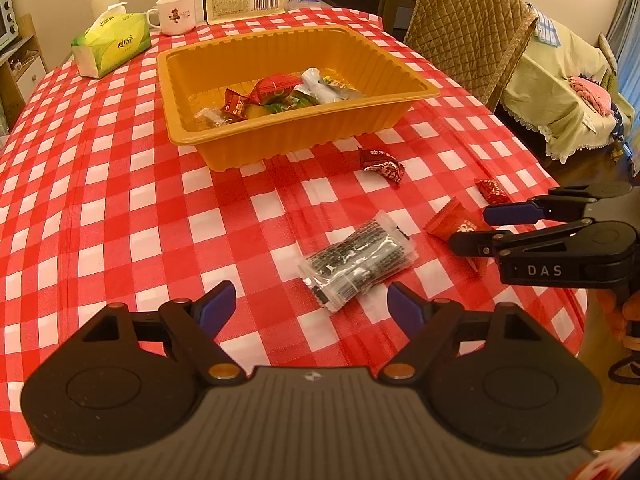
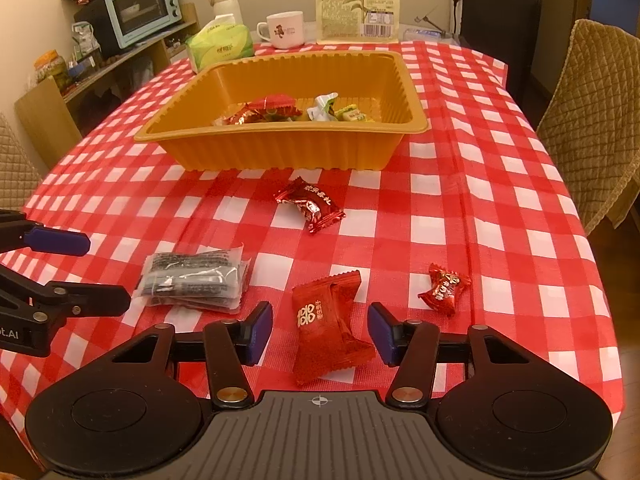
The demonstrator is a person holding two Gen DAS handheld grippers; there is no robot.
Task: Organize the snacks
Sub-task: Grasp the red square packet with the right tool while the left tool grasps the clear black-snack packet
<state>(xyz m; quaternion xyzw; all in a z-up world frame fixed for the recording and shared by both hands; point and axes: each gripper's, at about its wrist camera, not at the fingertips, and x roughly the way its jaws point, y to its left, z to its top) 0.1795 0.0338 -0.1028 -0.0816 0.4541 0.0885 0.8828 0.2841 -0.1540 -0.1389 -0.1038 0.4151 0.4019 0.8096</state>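
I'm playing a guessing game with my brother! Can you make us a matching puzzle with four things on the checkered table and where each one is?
Things:
1. white mug
2. clear packet of dark snacks
3. flat red packet
4. green tissue pack

Places:
A. between the right gripper's open fingers
B. beside the sunflower seed bag
C. near the left gripper
D. behind the orange tray's left corner

Pairs: 1-B, 2-C, 3-A, 4-D
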